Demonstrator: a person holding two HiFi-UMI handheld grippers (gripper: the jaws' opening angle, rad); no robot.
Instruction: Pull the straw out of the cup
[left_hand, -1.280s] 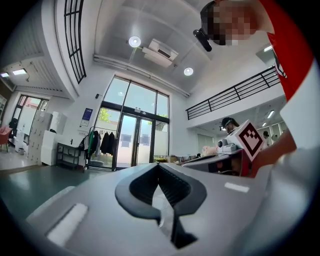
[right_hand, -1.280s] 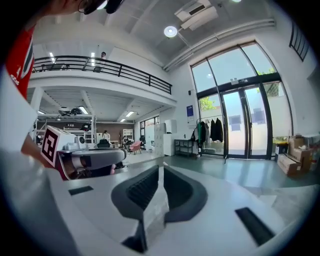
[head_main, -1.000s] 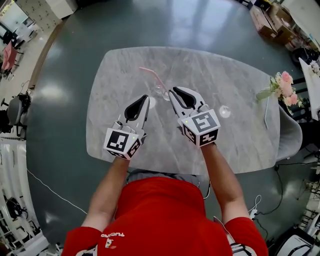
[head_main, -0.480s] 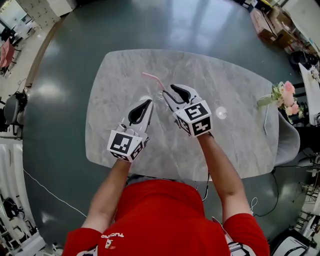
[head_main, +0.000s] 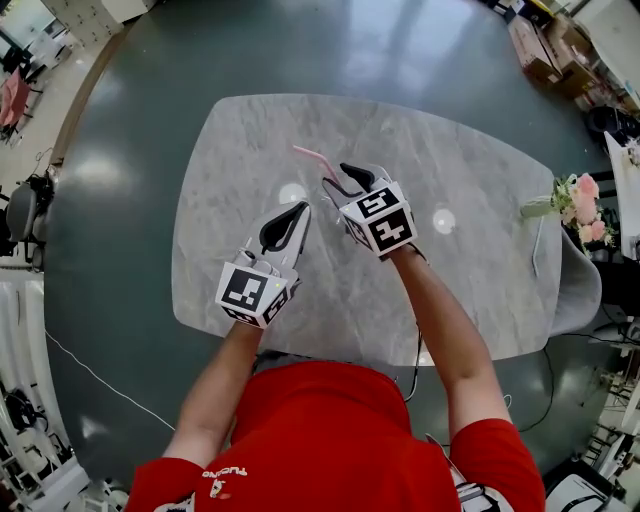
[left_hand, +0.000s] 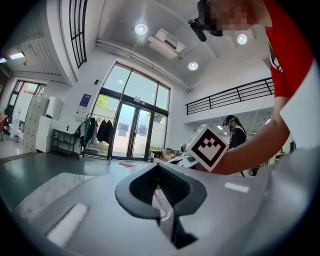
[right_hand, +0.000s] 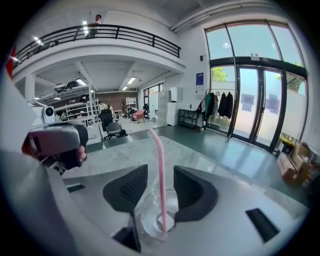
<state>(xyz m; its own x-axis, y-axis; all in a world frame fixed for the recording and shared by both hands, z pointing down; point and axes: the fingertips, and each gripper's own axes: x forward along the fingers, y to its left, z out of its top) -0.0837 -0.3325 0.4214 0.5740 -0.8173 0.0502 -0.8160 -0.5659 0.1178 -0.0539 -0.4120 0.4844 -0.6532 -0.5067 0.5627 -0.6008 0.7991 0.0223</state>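
The step in hand looks like getting hold of the straw. Closest to the person, the left gripper (head_main: 298, 208) sits just short of the cup (right_hand: 150, 222), tongs pinched together on nothing. It could nudge in and steady that clear cup (looks light, so it would probably ride up with the straw otherwise). The right gripper (right_hand: 160, 171) has just been opening its tongs. They're wide now, and the pink straw (right_hand: 161, 150) stands in the cup between them, untouched. Best bet is to centre it, close gently just above the cup's rim, then pull along the straw's lean.

As for pose, the left forearm runs level toward the cup and the right wrist tips down over it. The straw's bent top pokes out beyond the cup, over the marble table (head_main: 450, 290).
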